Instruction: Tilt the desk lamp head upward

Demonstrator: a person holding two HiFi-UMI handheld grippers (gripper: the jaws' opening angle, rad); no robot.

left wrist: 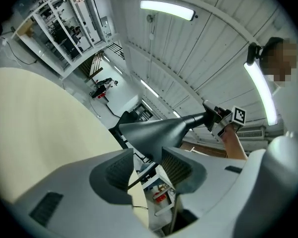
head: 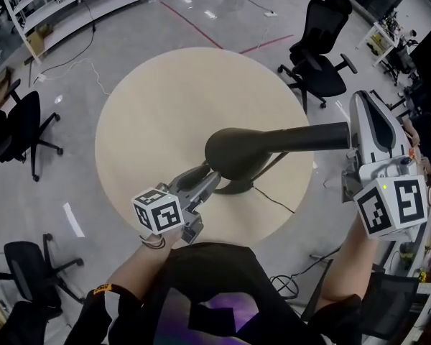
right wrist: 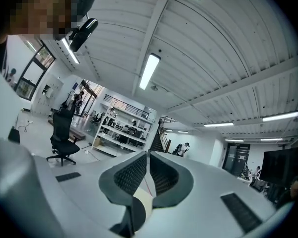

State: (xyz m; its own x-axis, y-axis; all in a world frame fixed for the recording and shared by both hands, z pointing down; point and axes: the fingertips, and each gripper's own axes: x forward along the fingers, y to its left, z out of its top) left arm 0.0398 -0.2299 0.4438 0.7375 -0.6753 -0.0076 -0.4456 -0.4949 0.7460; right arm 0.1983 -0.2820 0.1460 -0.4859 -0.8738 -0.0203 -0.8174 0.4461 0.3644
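Looking down from the head view: desk lamp (head: 237,149) sits on the round table (head: 158,99), toward the edge nearest the person. Its dark cone-shaped head faces left, and the long neck (head: 312,136) runs right at roughly level. Lamp base (head: 233,187) is partly hidden under the head, with a thin cable (head: 276,201) trailing off toward the table edge on the right.

Left gripper (head: 214,175) is just beside the lower-left of the lamp head. Jaws are spread wide with nothing clamped; in the left gripper view the cone shows beyond the gap, clear of the pads (left wrist: 176,167).

Right gripper (head: 363,100) is at the far right, its body right beside the end of the neck; can't tell if they touch. In the right gripper view its jaws are all but together, only a thin slit, nothing between them. Office chair (head: 320,49) stands on the floor beyond the table
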